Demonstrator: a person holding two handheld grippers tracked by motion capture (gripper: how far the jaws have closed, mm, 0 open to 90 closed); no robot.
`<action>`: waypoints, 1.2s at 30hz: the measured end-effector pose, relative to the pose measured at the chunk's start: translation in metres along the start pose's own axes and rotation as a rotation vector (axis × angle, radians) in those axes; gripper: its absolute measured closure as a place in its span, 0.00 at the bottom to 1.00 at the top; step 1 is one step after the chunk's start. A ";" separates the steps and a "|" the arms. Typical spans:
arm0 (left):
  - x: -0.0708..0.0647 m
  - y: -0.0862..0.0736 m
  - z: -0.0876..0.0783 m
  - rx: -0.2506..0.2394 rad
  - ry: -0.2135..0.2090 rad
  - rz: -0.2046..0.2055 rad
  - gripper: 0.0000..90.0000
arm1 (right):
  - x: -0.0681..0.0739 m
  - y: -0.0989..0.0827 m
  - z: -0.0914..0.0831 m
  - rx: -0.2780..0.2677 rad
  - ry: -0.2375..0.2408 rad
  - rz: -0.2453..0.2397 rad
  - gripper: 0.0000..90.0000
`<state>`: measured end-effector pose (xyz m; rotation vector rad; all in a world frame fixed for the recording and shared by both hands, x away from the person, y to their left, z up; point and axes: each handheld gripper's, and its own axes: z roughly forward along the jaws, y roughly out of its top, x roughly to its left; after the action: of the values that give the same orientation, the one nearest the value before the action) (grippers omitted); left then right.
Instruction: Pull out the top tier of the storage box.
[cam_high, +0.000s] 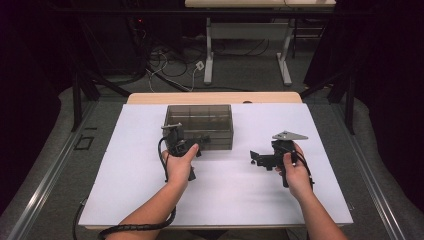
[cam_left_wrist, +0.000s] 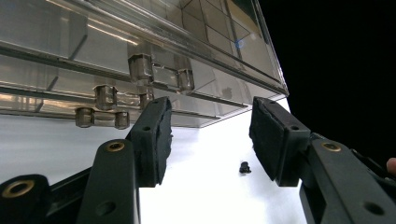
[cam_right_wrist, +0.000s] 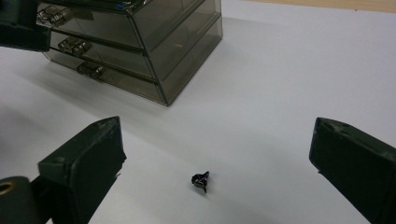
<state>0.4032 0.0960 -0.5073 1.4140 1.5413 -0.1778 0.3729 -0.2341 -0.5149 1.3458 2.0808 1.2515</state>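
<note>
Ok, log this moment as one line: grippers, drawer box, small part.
left gripper: open, at drawer handles | right gripper: open, nothing held | small black part: on table, apart from drawer box

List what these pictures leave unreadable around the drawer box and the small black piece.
- Small black piece: too small to identify, right gripper view.
- Drawer box contents: hidden by smoky walls, high view.
- Drawer handles: left ones cut by the frame edge, left gripper view.
</note>
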 end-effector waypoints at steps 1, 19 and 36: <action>0.000 0.000 0.000 0.000 0.000 0.000 0.54 | 0.000 0.000 0.000 0.000 0.000 0.000 0.03; -0.003 0.002 0.010 0.010 0.013 -0.009 0.53 | 0.001 0.000 0.000 0.003 0.000 0.000 0.03; -0.002 0.005 0.013 0.000 0.015 -0.011 0.55 | 0.002 0.000 0.001 0.003 -0.002 -0.010 0.03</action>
<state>0.4141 0.0874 -0.5096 1.4098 1.5622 -0.1741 0.3725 -0.2325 -0.5149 1.3362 2.0856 1.2432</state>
